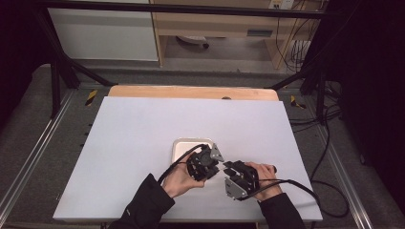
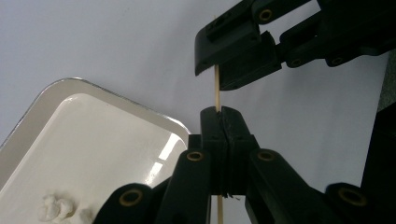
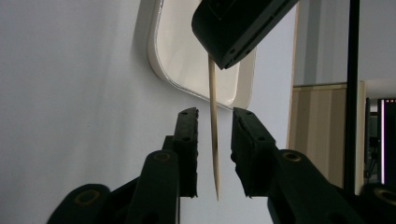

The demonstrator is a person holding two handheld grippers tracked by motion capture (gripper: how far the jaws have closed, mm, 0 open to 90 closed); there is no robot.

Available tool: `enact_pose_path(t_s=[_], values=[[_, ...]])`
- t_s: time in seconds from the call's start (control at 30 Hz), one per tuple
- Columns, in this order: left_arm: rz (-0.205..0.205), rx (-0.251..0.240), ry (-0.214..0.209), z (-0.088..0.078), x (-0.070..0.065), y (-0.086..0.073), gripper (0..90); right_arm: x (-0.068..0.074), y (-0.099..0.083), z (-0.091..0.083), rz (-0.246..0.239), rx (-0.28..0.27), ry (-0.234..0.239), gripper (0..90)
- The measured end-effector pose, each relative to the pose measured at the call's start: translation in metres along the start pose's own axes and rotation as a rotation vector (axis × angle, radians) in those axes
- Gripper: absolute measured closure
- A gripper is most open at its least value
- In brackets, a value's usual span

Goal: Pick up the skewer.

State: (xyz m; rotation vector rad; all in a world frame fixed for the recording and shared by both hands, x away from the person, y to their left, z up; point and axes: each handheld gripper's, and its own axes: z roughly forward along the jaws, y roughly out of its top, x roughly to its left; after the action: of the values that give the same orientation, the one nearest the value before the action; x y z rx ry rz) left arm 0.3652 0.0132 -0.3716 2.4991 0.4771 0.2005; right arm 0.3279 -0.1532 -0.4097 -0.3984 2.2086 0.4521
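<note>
Thin wooden skewer (image 3: 213, 126), pointed at one end, held above the counter (image 1: 143, 138) just beside the near corner of a white tray (image 2: 93, 135). The left tongs (image 2: 223, 122) are clenched on the skewer; in the left gripper view its shaft rises out of the closed jaws and also shows below them. The right tongs (image 3: 214, 140) are released, their jaws standing either side of the shaft near its pointed end, apart from it. In the left gripper view the skewer's upper part passes between those same parted jaws.

Handling, as a judgement: the skewer looks very light, stiff along its length but easily snapped or bent sideways, and smooth enough to twist in a pinch. A hold squarely across the shaft, back from the sharp tip, seems safest.

The tray carries a small white lumpy item (image 2: 56, 207) at its near end. In the high view both hands (image 1: 179, 181) meet over the counter's near edge.
</note>
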Motion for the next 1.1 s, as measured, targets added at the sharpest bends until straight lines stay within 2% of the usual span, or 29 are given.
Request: enact_pose_path(t_s=[0.27, 0.5, 0.63, 0.67, 0.7, 0.73, 0.77, 0.87, 0.93, 0.97, 1.1], values=[[0.012, 0.000, -0.012, 0.002, -0.002, 0.003, 88.8, 0.002, 0.001, 0.002, -0.058, 0.012, 0.027, 86.2], [0.019, -0.001, -0.014, 0.002, -0.002, 0.003, 88.8, 0.001, 0.001, 0.000, -0.066, 0.009, 0.023, 88.8], [0.020, -0.027, -0.010, 0.001, -0.001, 0.002, 88.3, 0.001, 0.001, -0.001, -0.054, 0.014, 0.014, 89.0], [0.021, -0.034, -0.006, 0.000, -0.001, 0.002, 84.2, -0.001, 0.001, -0.002, -0.049, 0.019, 0.008, 89.1], [0.022, -0.032, 0.005, -0.001, -0.001, 0.001, 84.2, -0.001, 0.001, -0.002, -0.049, 0.019, 0.008, 89.1], [0.022, -0.028, 0.012, -0.001, 0.000, 0.001, 70.1, -0.002, 0.000, -0.003, -0.058, 0.036, -0.001, 89.1], [0.022, -0.016, 0.006, -0.003, 0.002, 0.000, 70.1, -0.002, 0.000, -0.003, -0.058, 0.036, -0.001, 89.1], [0.019, 0.019, 0.009, -0.008, 0.007, -0.005, 61.7, -0.003, -0.002, -0.006, -0.087, 0.068, -0.034, 89.1], [0.014, 0.052, 0.019, -0.011, 0.010, -0.008, 61.2, -0.004, -0.001, -0.007, -0.097, 0.080, -0.039, 89.1], [0.016, 0.070, 0.024, -0.011, 0.012, -0.009, 61.2, -0.004, -0.001, -0.006, -0.124, 0.099, -0.036, 89.1], [0.019, 0.114, 0.015, -0.008, 0.013, -0.010, 64.6, -0.005, 0.002, -0.003, -0.150, 0.111, -0.037, 89.1]])
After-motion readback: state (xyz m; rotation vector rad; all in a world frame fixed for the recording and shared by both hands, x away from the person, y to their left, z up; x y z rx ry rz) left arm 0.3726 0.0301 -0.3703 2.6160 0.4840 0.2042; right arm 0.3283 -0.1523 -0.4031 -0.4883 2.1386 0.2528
